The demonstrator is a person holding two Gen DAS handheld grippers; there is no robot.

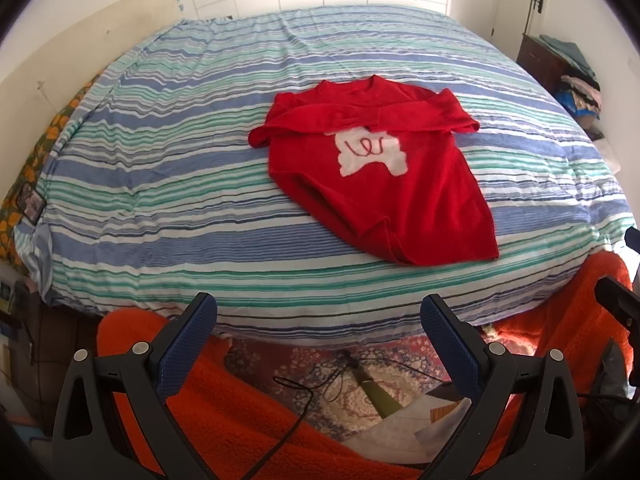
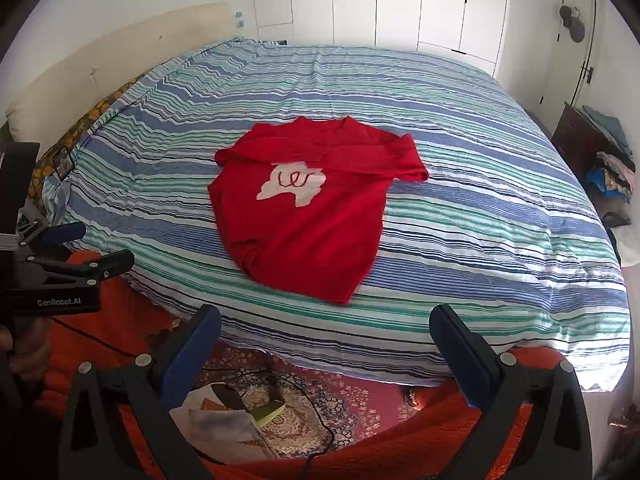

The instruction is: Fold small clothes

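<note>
While grippers (image 1: 318, 320) gape, sweater (image 1: 376, 168) ahead, untouched

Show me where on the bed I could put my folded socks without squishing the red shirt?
The striped bedspread is bare all around the red shirt: a wide patch between shirt and headboard, another toward the white wardrobe, another on the nightstand side. The floor by the rug is crowded with papers and cables.

One red sweater (image 1: 380, 172) on one striped bed (image 1: 160, 184), two hand-held grippers: left (image 1: 319, 312), right (image 2: 325, 320).
</note>
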